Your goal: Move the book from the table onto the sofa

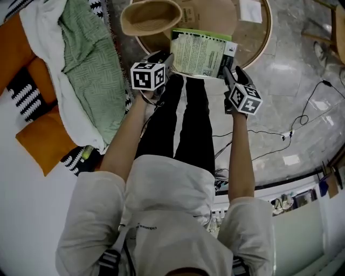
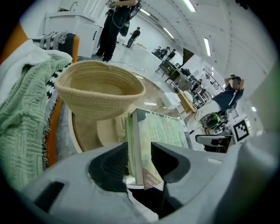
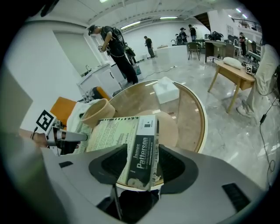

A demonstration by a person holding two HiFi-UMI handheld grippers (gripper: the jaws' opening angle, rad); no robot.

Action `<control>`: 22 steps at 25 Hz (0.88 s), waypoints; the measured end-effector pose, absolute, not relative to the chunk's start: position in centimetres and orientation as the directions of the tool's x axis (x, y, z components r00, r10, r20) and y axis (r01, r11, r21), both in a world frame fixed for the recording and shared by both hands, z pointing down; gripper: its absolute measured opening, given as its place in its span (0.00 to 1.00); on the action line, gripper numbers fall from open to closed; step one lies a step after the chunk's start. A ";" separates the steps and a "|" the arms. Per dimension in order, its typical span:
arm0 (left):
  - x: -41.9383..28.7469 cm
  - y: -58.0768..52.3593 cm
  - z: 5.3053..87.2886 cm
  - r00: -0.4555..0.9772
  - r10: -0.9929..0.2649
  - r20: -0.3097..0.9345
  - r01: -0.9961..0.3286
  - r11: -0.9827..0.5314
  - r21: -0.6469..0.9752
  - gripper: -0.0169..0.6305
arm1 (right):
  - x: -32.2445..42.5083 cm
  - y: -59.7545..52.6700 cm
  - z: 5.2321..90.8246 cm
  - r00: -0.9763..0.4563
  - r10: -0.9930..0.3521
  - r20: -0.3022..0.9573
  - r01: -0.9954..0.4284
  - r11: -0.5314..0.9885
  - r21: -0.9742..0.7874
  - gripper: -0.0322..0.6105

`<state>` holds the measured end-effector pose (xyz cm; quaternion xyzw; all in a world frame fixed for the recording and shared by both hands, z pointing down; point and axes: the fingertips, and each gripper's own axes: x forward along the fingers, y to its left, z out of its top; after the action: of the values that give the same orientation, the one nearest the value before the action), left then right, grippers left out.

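Note:
The book [image 1: 202,53], pale green with a dark spine, lies at the near edge of the round wooden table [image 1: 261,46], jutting over the rim. My left gripper [image 1: 167,63] is at the book's left side and my right gripper [image 1: 230,75] at its right corner. In the left gripper view the book [image 2: 159,129] stands edge-on between the open jaws of the left gripper [image 2: 139,153]. In the right gripper view its spine [image 3: 142,148] sits between the open jaws of the right gripper [image 3: 143,159]. The sofa [image 1: 38,140], orange and white, is at the left.
A woven basket [image 1: 151,17] stands on the table just left of the book. A white box [image 1: 250,11] lies farther back. A green blanket [image 1: 91,64] and white cloth lie on the sofa. Cables [image 1: 291,132] run over the marble floor at the right.

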<state>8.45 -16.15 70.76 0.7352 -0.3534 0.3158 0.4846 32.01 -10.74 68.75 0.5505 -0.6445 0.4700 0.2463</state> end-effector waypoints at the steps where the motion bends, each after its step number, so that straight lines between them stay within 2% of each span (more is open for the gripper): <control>1: 8.7 -16.1 70.9 0.556 -0.211 0.804 -0.822 -0.283 0.494 0.30 | 32.1 -11.0 68.8 -0.282 -0.488 0.826 -0.934 -0.058 -0.353 0.35; 4: 9.3 -15.9 71.6 0.572 -0.190 0.798 -0.812 -0.268 0.518 0.43 | 32.0 -11.5 69.7 -0.311 -0.496 0.811 -0.915 -0.075 -0.397 0.42; 7: 10.1 -15.5 72.2 0.573 -0.176 0.801 -0.811 -0.267 0.521 0.46 | 31.7 -11.9 70.8 -0.332 -0.484 0.809 -0.910 -0.062 -0.411 0.43; 11: 11.0 -15.8 72.8 0.555 -0.183 0.812 -0.821 -0.280 0.498 0.47 | 31.6 -12.8 71.9 -0.345 -0.469 0.813 -0.915 -0.027 -0.403 0.43; 16: 11.8 -16.0 73.0 0.538 -0.198 0.820 -0.830 -0.295 0.473 0.46 | 30.6 -13.2 72.4 -0.357 -0.430 0.830 -0.933 0.118 -0.340 0.43; 19: 12.0 -16.0 72.8 0.515 -0.213 0.830 -0.843 -0.302 0.445 0.40 | 30.7 -13.4 72.5 -0.354 -0.426 0.832 -0.934 0.111 -0.340 0.43; 22: 12.2 -16.1 72.8 0.483 -0.223 0.847 -0.860 -0.302 0.411 0.40 | 30.8 -13.4 72.5 -0.348 -0.435 0.831 -0.935 0.096 -0.341 0.43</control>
<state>12.17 -16.12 72.83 0.7285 -0.3716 0.3468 0.4592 30.82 -13.37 72.46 0.4991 -0.6861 0.4507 0.2776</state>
